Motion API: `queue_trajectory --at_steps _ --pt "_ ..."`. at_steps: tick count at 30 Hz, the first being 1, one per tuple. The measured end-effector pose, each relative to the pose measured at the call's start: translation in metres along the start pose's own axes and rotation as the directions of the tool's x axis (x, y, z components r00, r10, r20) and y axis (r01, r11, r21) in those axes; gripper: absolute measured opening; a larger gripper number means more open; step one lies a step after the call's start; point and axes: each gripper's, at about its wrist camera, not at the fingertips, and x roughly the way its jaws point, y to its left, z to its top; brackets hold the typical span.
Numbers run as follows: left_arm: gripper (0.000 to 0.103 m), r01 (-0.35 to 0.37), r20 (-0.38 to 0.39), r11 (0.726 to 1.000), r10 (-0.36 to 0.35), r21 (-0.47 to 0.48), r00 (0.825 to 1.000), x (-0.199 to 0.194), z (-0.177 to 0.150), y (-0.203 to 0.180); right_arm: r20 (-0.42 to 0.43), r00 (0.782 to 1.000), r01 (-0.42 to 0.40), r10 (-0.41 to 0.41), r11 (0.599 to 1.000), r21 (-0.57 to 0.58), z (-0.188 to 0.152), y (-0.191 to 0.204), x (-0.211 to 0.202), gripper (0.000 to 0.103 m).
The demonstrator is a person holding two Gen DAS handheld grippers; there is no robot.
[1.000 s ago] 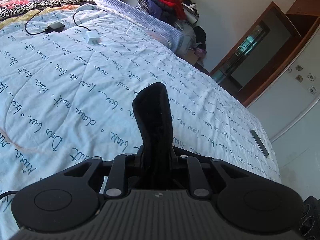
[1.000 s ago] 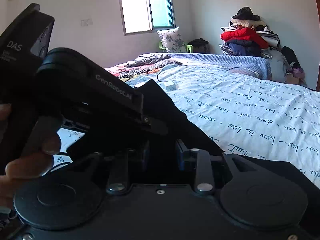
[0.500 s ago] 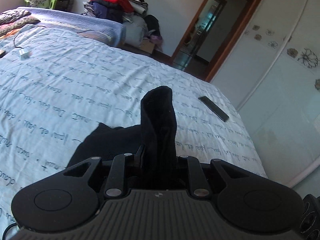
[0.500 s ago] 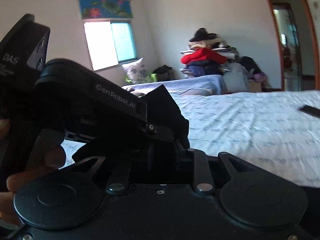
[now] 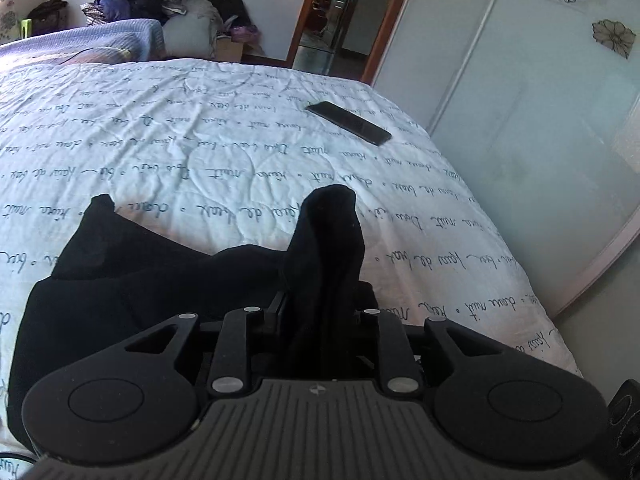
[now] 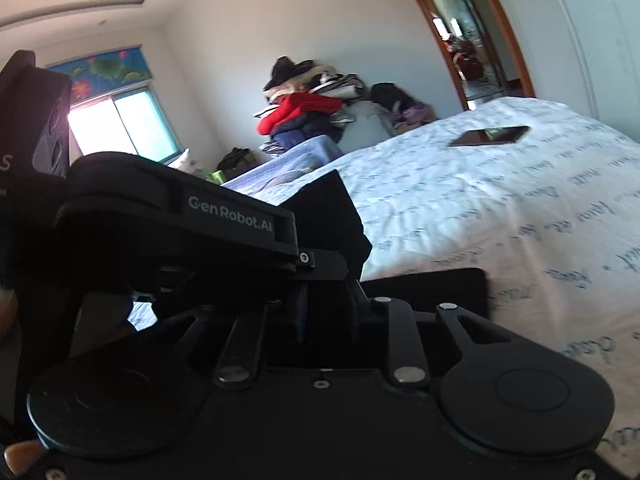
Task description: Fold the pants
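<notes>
Only my left view shows the pants (image 5: 132,280) spread on the bed (image 5: 240,152); my left gripper (image 5: 320,300), tilted downward, is easing open around a fold, while my right gripper (image 6: 328,300) pinches cloth.

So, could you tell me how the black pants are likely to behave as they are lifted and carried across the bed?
The black pants will probably stay floppy: they sag in soft folds below the left hand-held gripper. They seem light, since a small pinched tuft stands up by itself. The quilted bedspread may drag on them.
</notes>
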Motion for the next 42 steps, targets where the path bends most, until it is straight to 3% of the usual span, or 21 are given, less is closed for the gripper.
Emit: queue_trajectory --at_steps 6,8,10,11,12,14,16,18,21,25,28,30,31,33,34,35,36,37,38,40,42 --pt "0.037 0.007 -0.056 0.999 -0.005 0.038 0.998 0.033 -0.003 -0.026 -0.018 0.998 0.068 -0.067 0.996 0.064 -0.004 -0.032 -0.003 0.024" --pt "0.051 0.041 -0.086 0.997 -0.036 0.062 0.996 0.040 -0.005 -0.030 -0.020 0.995 0.103 -0.101 0.991 0.083 -0.004 -0.041 -0.007 0.024" --pt "0.059 0.107 -0.097 0.994 -0.104 0.027 0.990 0.036 -0.003 -0.021 0.006 0.992 0.129 -0.130 0.988 0.090 -0.007 -0.052 -0.022 0.036" --pt "0.065 0.140 -0.087 0.990 -0.138 0.009 0.987 0.030 -0.002 -0.015 0.024 0.988 0.151 -0.154 0.985 0.086 -0.008 -0.056 -0.029 0.051" --pt "0.066 0.159 -0.069 0.987 -0.159 -0.006 0.985 0.025 0.000 -0.007 0.041 0.981 0.186 -0.190 0.979 0.077 -0.008 -0.059 -0.036 0.055" --pt "0.066 0.086 -0.019 0.996 -0.086 -0.025 0.996 0.011 0.005 0.010 0.087 0.948 0.305 -0.307 0.952 0.039 -0.002 -0.057 -0.049 0.054" --pt "0.066 -0.004 0.025 1.000 0.005 -0.030 1.000 0.001 0.008 0.029 0.139 0.929 0.344 -0.343 0.939 0.020 0.005 -0.053 -0.061 0.054" --pt "0.067 -0.072 0.035 0.997 0.072 -0.009 0.997 -0.005 0.009 0.047 0.155 0.944 0.293 -0.291 0.956 0.007 0.012 -0.047 -0.066 0.054" --pt "0.067 -0.175 0.036 0.985 0.174 0.010 0.984 -0.013 0.004 0.075 0.068 0.990 0.124 -0.123 0.992 -0.003 0.015 -0.035 -0.059 0.054" --pt "0.067 -0.261 0.052 0.965 0.263 -0.040 0.964 -0.030 -0.006 0.113 -0.070 0.997 0.013 -0.017 0.999 -0.046 -0.002 -0.013 -0.048 0.054" --pt "0.068 -0.341 0.092 0.937 0.347 -0.080 0.933 -0.047 -0.010 0.136 -0.144 0.989 0.026 -0.037 0.997 -0.079 -0.014 -0.004 -0.043 0.054" --pt "0.073 -0.429 0.131 0.901 0.434 -0.065 0.891 -0.055 -0.007 0.144 -0.175 0.984 0.013 -0.023 0.998 -0.058 -0.020 -0.004 -0.041 0.054" --pt "0.079 -0.487 0.162 0.872 0.488 -0.050 0.858 -0.059 -0.006 0.145 -0.187 0.982 0.004 -0.013 0.999 -0.049 -0.022 -0.003 -0.039 0.053" --pt "0.086 -0.609 0.232 0.793 0.595 -0.019 0.769 -0.061 -0.005 0.143 -0.188 0.982 0.011 -0.024 0.997 -0.072 -0.027 0.002 -0.036 0.052" --pt "0.090 -0.650 0.256 0.760 0.626 0.014 0.737 -0.061 -0.005 0.140 -0.188 0.982 0.014 -0.029 0.996 -0.082 -0.028 0.002 -0.033 0.049" --pt "0.091 -0.655 0.257 0.754 0.623 0.052 0.739 -0.059 -0.004 0.136 -0.193 0.980 0.029 -0.044 0.996 -0.081 -0.029 0.002 -0.029 0.034" --pt "0.092 -0.631 0.242 0.772 0.599 0.078 0.763 -0.058 -0.004 0.134 -0.200 0.978 0.044 -0.058 0.996 -0.073 -0.030 0.000 -0.027 0.016" --pt "0.092 -0.572 0.209 0.815 0.546 0.092 0.811 -0.057 -0.004 0.132 -0.205 0.977 0.051 -0.065 0.996 -0.074 -0.031 -0.003 -0.025 0.010" --pt "0.092 -0.504 0.172 0.858 0.485 0.094 0.857 -0.056 -0.005 0.131 -0.204 0.976 0.055 -0.070 0.995 -0.081 -0.032 -0.003 -0.026 0.007" --pt "0.092 -0.382 0.104 0.920 0.372 0.091 0.922 -0.049 -0.010 0.127 -0.191 0.977 0.073 -0.093 0.991 -0.110 -0.031 0.000 -0.034 0.004" --pt "0.092 -0.325 0.068 0.941 0.320 0.094 0.945 -0.043 -0.015 0.122 -0.169 0.978 0.104 -0.125 0.986 -0.132 -0.028 0.000 -0.045 0.003"
